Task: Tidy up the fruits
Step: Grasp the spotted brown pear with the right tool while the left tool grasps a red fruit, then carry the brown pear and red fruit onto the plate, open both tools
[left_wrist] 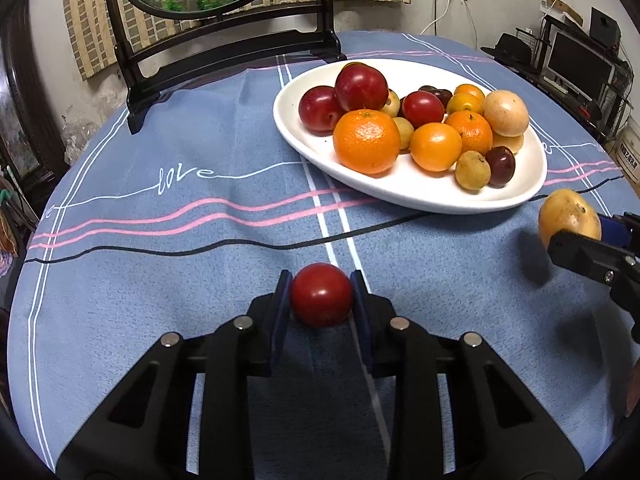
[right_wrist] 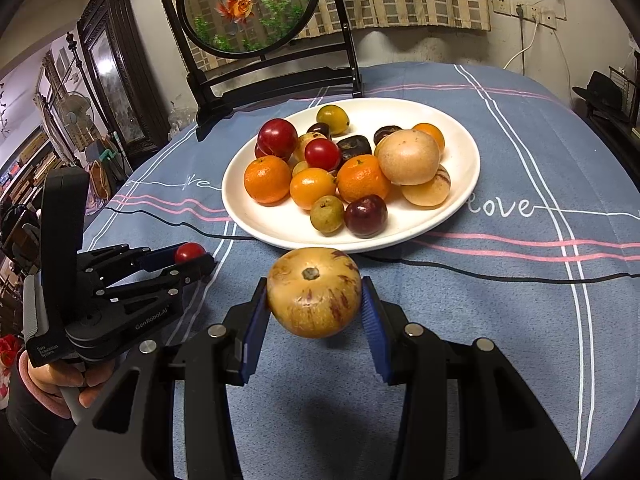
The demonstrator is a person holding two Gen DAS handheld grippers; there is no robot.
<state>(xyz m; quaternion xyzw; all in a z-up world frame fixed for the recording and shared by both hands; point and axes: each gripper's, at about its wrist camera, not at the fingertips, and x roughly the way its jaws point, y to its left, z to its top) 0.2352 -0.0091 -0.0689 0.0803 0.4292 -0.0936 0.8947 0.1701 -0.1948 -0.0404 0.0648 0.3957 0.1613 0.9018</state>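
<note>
Left wrist view — what's gripped?

**A:** The left gripper (left_wrist: 321, 294) is clamped on a small round red tomato-like fruit (left_wrist: 321, 295) resting on the blue striped tablecloth (left_wrist: 180, 280). The white oval ceramic plate (left_wrist: 400, 194), heaped with fruit, lies ahead and rightward.

**B:** And the right gripper (right_wrist: 314, 300)?

**A:** It pinches a tan purple-streaked round fruit (right_wrist: 314, 292), lifted just before the plate's near rim, so nearer. Behind stands a dark-framed round goldfish screen (right_wrist: 248, 8) in a cluttered room.

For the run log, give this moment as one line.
left gripper: shut on small red tomato | right gripper: shut on striped yellow melon | white oval plate: fruit piled
</note>
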